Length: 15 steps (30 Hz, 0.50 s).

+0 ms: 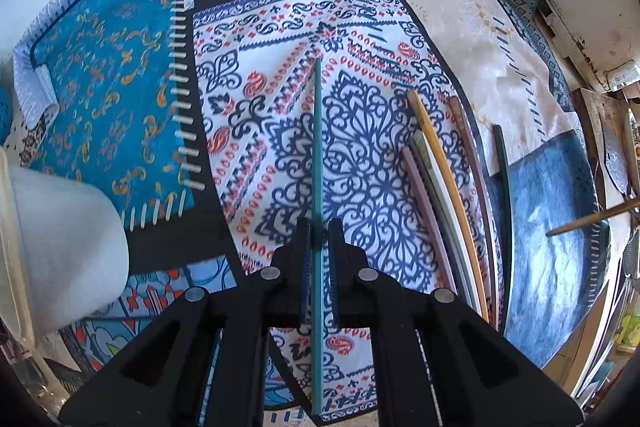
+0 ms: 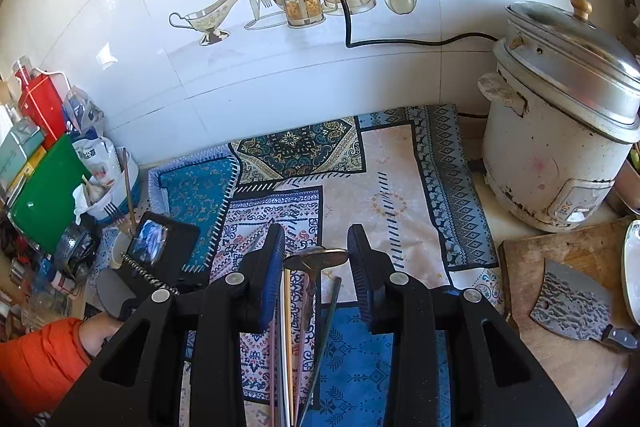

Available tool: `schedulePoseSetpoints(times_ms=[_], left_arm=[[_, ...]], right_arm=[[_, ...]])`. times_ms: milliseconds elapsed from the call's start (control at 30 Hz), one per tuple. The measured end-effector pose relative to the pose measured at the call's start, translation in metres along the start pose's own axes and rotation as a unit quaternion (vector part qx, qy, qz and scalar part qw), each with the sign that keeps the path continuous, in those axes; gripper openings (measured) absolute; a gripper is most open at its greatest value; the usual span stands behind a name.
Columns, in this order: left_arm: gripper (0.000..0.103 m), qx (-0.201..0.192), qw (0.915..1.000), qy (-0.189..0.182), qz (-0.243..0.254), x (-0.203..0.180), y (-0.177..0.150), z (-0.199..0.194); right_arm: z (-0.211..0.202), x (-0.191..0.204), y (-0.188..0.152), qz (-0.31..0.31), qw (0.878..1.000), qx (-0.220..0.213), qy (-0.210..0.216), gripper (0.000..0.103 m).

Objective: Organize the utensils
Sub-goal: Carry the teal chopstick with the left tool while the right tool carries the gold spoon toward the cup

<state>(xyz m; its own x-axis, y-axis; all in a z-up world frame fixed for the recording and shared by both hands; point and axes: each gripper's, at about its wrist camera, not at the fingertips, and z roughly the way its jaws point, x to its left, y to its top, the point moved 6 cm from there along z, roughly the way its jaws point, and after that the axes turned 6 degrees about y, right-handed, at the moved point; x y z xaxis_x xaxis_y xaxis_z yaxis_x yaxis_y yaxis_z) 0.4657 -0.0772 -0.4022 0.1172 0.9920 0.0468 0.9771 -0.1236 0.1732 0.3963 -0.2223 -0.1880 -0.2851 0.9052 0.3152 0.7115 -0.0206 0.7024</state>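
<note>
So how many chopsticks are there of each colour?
Teal chopstick: 1, held in the left hand-held gripper
Pink chopstick: 1
White chopstick: 1
Orange chopstick: 1
Brown chopstick: 1
Black chopstick: 1
Total: 6 that I can tell apart; the ones in the pile overlap.

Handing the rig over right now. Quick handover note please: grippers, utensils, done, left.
Left gripper: shut on a teal chopstick, held above the patterned cloth.
Right gripper: open, empty, over the loose chopsticks and a metal spoon.
Loose chopsticks lie side by side on the cloth. A white cup stands at far left.
Done: one chopstick picked.
Left: place it, then gather the rest and the spoon.
</note>
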Motion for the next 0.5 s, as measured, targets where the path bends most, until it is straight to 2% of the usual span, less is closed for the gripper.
schedulePoseSetpoints(times_ms=[233,433,500], left_arm=[[0.004,-0.016,0.9976,0.039,0.055,-0.011,0.011,0.003],[0.004,-0.028,0.9984,0.03,0.039,0.006,-0.003,-0.012],[0.004,-0.038,0.9986,0.02,0.03,0.033,-0.014,-0.017]], right_arm=[[-0.002,-0.004,0.001,0.006,1.0,-0.002,-0.006,0.03],[-0.002,0.001,0.004,0.003,1.0,-0.003,-0.008,0.03],[-0.002,0.004,0.006,0.0,1.0,-0.005,-0.007,0.03]])
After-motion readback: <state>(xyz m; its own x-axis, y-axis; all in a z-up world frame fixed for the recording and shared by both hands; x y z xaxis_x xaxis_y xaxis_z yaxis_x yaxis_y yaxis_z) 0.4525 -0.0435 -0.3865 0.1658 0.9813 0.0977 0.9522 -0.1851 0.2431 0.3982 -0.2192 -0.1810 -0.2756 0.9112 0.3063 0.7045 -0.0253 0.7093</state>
